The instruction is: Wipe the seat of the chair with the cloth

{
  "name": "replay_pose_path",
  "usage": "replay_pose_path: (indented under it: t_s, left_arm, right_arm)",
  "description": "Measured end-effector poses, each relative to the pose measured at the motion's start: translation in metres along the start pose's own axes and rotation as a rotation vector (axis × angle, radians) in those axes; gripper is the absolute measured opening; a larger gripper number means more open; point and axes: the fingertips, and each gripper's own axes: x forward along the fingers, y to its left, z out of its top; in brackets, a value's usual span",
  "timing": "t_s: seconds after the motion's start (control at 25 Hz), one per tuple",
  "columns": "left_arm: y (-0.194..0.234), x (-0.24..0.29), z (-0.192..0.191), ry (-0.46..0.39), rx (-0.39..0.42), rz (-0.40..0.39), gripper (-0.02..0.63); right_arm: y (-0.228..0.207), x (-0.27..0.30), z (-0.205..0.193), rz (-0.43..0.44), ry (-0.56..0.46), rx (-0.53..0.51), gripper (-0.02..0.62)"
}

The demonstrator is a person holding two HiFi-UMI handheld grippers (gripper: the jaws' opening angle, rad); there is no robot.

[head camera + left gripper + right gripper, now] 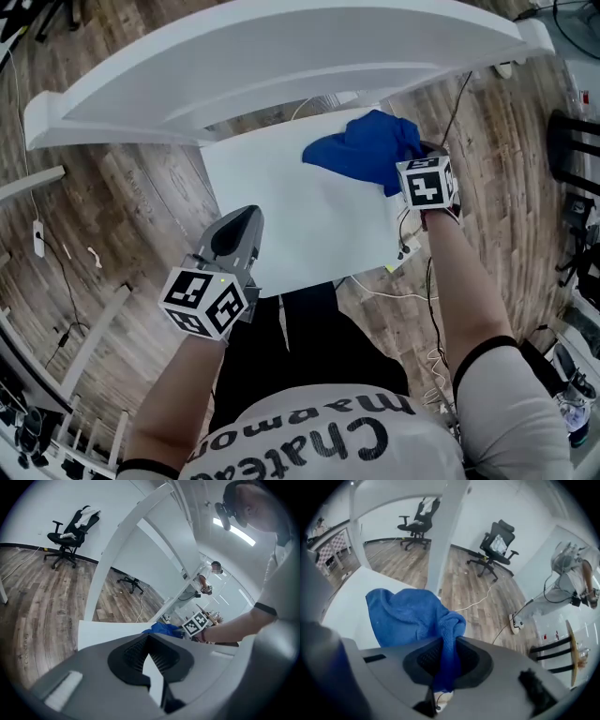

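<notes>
Brown wood floor (122, 197) lies all around the white chair. In the head view the left gripper (246, 214) is at about 7 o'clock of the seat (281, 187). Its tip is over the near left corner, close to the seat's left edge. In its own view the left gripper (149, 641) has its jaws pressed together at the tips, and they hold nothing. The seat is bare and white from that corner up toward 1 o'clock, so there is lots of open room across the middle. The curved white chair back (281, 56) runs along the far side at 12 o'clock and closes that edge off. The blue cloth (366, 150) is bunched up on the seat at about 1 o'clock, near the far right corner and close to the right edge. The right gripper (415, 161) is at 3 o'clock of the cloth, right by that edge. In its own view the right gripper (449, 644) has its jaws squeezed on a fold of the cloth (412, 613). A thin white cable (384, 292) lies on the floor at 5 o'clock, just past the seat's near right corner.
</notes>
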Motion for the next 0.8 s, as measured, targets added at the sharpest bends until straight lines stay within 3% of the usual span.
replay_pose_path:
  t_s: [0.12,0.24,0.44,0.6,0.72,0.8]
  left_arm:
    - [0.019,-0.011,-0.004,-0.011,-0.019,0.054,0.008]
    - [0.039,-0.027,-0.009,-0.015,-0.044,0.127,0.008]
    - [0.058,-0.061,-0.031,-0.006,-0.078,0.147,0.008]
    - [0.073,-0.093,-0.046,-0.029,-0.100,0.164,0.008]
    - [0.087,-0.118,-0.058,-0.045,-0.126,0.182,0.008]
    - [0.094,-0.133,-0.068,-0.043,-0.141,0.185,0.008]
  right_arm:
    - [0.007,-0.038,0.016,-0.038,-0.135,0.025,0.043]
    - [0.057,-0.075,0.046,0.020,-0.284,-0.028,0.043]
    - [0.204,-0.111,0.093,0.306,-0.447,-0.126,0.043]
    - [0.324,-0.117,0.113,0.569,-0.421,-0.161,0.043]
    - [0.383,-0.122,0.122,0.667,-0.393,-0.198,0.043]
    - [0.407,-0.127,0.125,0.761,-0.378,-0.147,0.043]
